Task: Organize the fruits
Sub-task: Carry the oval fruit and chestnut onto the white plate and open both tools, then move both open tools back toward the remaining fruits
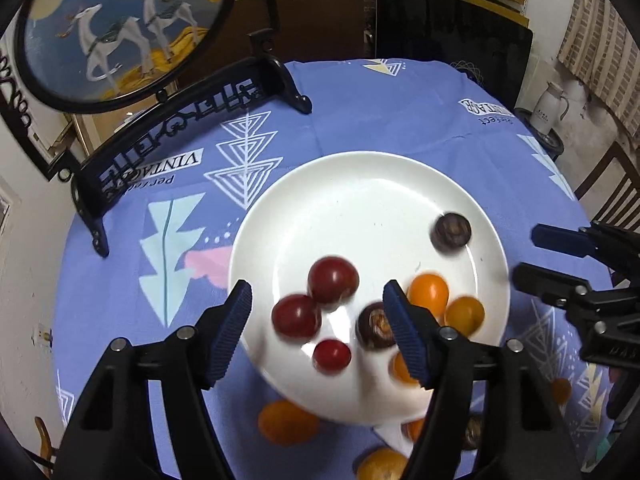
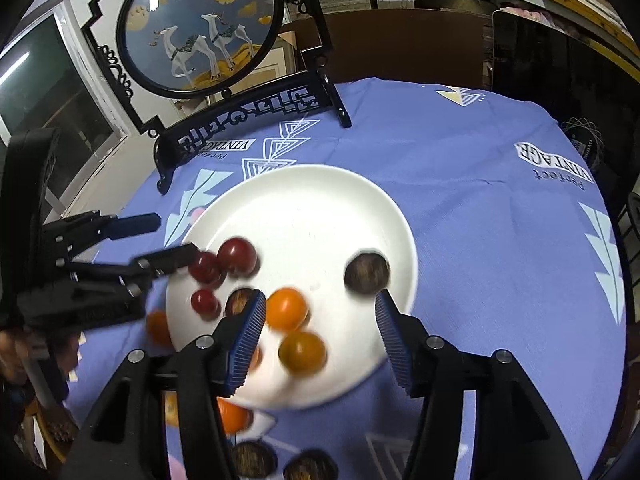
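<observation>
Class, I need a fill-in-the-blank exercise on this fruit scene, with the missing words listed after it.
1. The round white plate holds ____ dark red fruits.
2. The plate rests on a ____ patterned tablecloth.
3. The fingers of the left gripper and of the right gripper are ____, holding nothing.
4. The round framed picture on the black stand shows two white ____.

Missing words: three; blue; open; deer

My white plate (image 1: 360, 184) carries dark red (image 1: 333, 279), orange (image 1: 429, 293) and brown fruits (image 1: 452, 231) — over a lavender tablecloth (image 1: 360, 104) printed with white triangles, pale-blue trees and pink patches.
</observation>
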`<state>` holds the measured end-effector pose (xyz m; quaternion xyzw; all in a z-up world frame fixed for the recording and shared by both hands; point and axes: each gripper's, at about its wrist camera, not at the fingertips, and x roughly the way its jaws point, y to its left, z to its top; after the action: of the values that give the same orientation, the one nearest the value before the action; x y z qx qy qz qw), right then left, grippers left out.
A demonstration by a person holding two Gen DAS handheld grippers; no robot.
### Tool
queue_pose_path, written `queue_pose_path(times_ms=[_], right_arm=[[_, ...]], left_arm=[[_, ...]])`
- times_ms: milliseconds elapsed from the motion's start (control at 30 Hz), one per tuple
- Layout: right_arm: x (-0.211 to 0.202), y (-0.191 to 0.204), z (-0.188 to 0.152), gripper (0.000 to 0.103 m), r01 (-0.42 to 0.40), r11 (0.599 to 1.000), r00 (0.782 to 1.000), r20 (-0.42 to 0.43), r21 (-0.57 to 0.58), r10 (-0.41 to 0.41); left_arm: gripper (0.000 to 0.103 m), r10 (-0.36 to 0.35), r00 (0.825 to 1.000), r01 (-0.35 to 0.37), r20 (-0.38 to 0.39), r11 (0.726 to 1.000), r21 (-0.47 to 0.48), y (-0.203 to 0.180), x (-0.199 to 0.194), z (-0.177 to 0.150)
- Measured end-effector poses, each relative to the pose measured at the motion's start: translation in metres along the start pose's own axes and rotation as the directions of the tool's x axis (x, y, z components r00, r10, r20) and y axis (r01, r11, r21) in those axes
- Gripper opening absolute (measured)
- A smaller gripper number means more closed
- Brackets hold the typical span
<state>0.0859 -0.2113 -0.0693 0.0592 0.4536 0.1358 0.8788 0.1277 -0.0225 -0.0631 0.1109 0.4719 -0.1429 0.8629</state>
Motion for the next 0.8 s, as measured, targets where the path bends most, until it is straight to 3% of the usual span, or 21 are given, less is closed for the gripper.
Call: queue_pose_path(times_ms=[267, 400, 500, 633, 667, 700, 800], right_arm=[[-0.045, -0.015, -0.083, 0.062, 0.028, 1.000, 0.998, -0.051, -0.012, -0.029], [-0.053, -0.029, -0.139, 0.064, 0.089, 0.996, 0.986, -0.143, -0.013, -0.089], [-0.049, -0.032, -0.165, 0.064, 0.129, 0.991, 0.972, -0.194, -0.034, -0.133], [-0.039, -0.026, -0.176, 0.064, 0.119, 0.992, 0.970, -0.206, -0.052, -0.127], [-0.037, -0.024, -0.175, 0.056, 0.116, 0.991, 0.970, -0.209, -0.060, -0.126], [-0.032, -0.020, -0.175, 0.036, 0.109, 0.991, 0.968, -0.217, -0.081, -0.124], [-0.030, -0.011, -0.174, 0.036, 0.118, 0.985, 0.964, -0.225, -0.126, -0.144]], left_arm=[[0.071, -0.022, 1.000, 0.022, -0.010, 1.000, -0.007, 0.005, -0.027, -0.057], [0.072, -0.056, 0.997, 0.054, -0.056, 0.998, -0.030, 0.008, -0.032, -0.097], [0.072, -0.083, 0.993, 0.081, -0.083, 0.996, -0.024, 0.006, -0.033, -0.121], [0.073, -0.103, 0.988, 0.104, -0.120, 0.995, 0.004, 0.000, -0.033, -0.149], [0.073, -0.105, 0.987, 0.107, -0.124, 0.994, 0.008, -0.001, -0.033, -0.152], [0.073, -0.106, 0.986, 0.109, -0.128, 0.994, 0.014, -0.003, -0.032, -0.156], [0.073, -0.106, 0.985, 0.110, -0.136, 0.994, 0.027, -0.010, -0.026, -0.161]])
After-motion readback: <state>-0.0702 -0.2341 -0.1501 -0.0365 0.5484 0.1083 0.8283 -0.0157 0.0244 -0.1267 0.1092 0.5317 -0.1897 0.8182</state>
